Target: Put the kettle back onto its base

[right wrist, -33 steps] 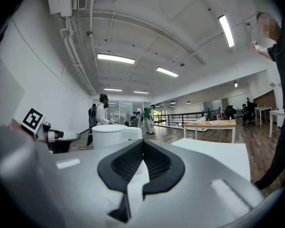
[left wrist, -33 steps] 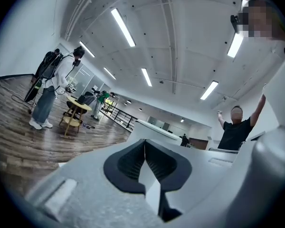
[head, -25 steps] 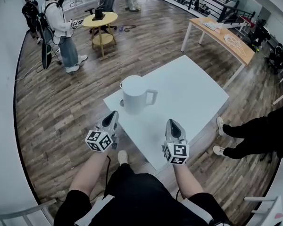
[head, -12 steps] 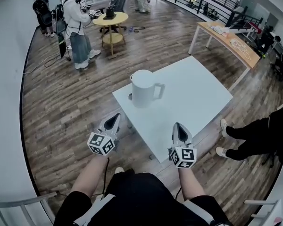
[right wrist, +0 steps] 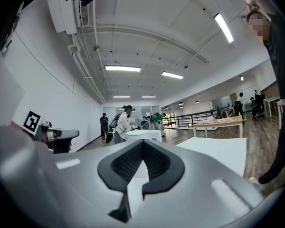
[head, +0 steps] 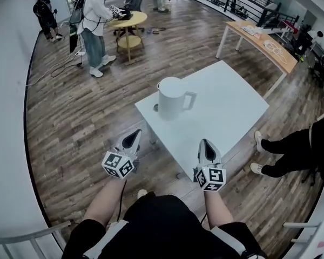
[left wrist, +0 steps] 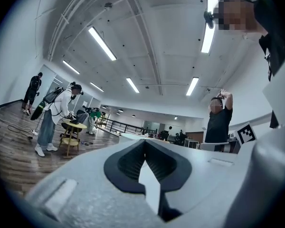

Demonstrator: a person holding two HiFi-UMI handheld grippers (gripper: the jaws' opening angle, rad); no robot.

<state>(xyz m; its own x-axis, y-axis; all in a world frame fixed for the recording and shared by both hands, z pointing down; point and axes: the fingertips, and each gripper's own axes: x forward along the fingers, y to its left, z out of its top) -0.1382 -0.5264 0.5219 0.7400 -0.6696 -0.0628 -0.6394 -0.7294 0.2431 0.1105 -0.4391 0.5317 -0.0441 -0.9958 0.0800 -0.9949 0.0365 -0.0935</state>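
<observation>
The white kettle point(head: 173, 99) stands upright near the left corner of the white table point(head: 227, 104), handle to the right. A small dark spot point(head: 156, 108) shows at its foot; I cannot make out the base. My left gripper point(head: 133, 138) is shut and empty, held over the floor short of the table's corner. The right gripper point(head: 206, 146), also shut and empty, hangs at the table's near edge. In the right gripper view the kettle point(right wrist: 143, 136) rises just beyond the closed jaws of the right gripper point(right wrist: 142, 144). The left gripper point(left wrist: 145, 144) looks level across the room.
A person in a white top point(head: 94, 20) stands at a round yellow table point(head: 127, 20) at the back. A wooden desk point(head: 259, 36) lies at the far right, and another person's legs point(head: 291, 150) stand close to the white table's right side. Wood floor surrounds the table.
Both grippers have drawn back from the table, so the kettle lies farther ahead. The person in white has walked over to the round table.
</observation>
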